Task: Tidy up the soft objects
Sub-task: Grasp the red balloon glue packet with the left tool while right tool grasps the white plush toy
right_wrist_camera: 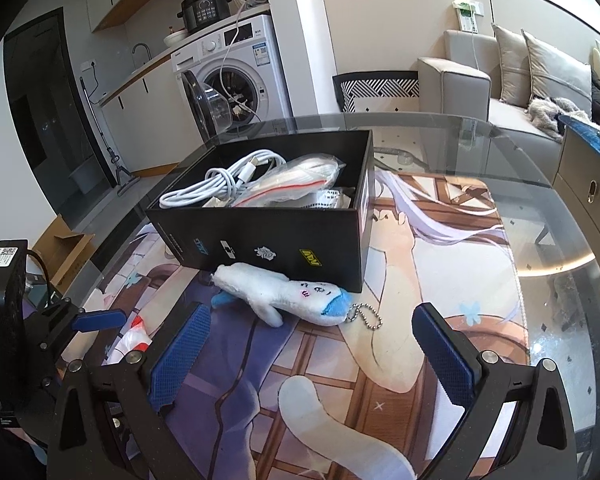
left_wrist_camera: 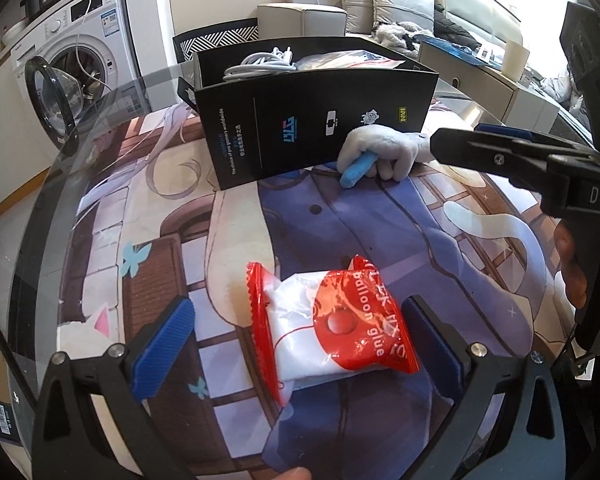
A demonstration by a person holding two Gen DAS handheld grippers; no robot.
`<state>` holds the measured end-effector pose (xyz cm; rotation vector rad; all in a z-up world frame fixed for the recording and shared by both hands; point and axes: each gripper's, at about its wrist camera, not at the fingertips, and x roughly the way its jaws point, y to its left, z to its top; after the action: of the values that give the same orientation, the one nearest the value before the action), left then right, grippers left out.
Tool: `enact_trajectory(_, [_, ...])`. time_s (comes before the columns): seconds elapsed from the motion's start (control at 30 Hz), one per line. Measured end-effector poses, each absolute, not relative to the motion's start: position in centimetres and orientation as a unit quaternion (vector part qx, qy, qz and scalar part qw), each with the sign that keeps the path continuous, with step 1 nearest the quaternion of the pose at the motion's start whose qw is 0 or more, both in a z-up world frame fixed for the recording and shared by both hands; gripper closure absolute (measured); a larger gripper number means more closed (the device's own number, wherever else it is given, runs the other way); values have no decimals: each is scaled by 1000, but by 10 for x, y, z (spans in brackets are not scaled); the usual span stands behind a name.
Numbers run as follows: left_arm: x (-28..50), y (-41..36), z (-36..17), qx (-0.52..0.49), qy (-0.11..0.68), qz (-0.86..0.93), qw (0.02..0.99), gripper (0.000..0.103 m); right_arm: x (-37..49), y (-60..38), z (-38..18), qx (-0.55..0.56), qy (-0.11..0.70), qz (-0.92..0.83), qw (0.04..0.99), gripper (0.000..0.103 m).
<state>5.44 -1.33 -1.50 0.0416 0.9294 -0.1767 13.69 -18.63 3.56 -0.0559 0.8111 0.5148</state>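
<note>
Balloon-glue packet (left_wrist_camera: 332, 332), red and white, lies on the printed mat (left_wrist_camera: 380, 220) between the spread fingers of the left gripper (left_wrist_camera: 300, 344), its right end near or against the right pad; contact cannot be confirmed. Plush toy (right_wrist_camera: 284, 294), white with blue tips and a bead chain, rests against the black box (right_wrist_camera: 276, 236), just beyond the right gripper (right_wrist_camera: 312, 356), whose fingers stand wide apart and empty. Inside the box: a coiled white cable (right_wrist_camera: 224, 180) and clear plastic bags (right_wrist_camera: 300, 178).
</note>
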Motion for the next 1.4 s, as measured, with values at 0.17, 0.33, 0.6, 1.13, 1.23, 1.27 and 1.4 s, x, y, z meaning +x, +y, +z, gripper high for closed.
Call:
enact_trajectory(0.17, [54, -13, -16, 19, 444, -80, 892, 0, 146, -176, 25, -25, 417, 247, 874, 1])
enact_trajectory(0.33, [54, -13, -17, 17, 443, -78, 893, 0, 156, -164, 17, -29, 435, 238, 868, 1])
enact_trajectory(0.6, [55, -13, -17, 17, 442, -75, 894, 0, 171, -148, 14, -19, 450, 235, 861, 1])
enact_trajectory(1.13, [54, -14, -17, 17, 444, -73, 893, 0, 175, -135, 18, -25, 444, 243, 862, 13])
enact_trajectory(1.23, [54, -13, -17, 17, 444, -73, 893, 0, 167, -140, 24, -37, 432, 247, 867, 13])
enact_trajectory(1.27, [54, -13, -17, 17, 444, -73, 893, 0, 163, -142, 27, -38, 426, 251, 869, 13])
enact_trajectory(1.4, [54, -13, -17, 16, 444, -72, 893, 0, 148, -153, 36, -42, 408, 256, 876, 13])
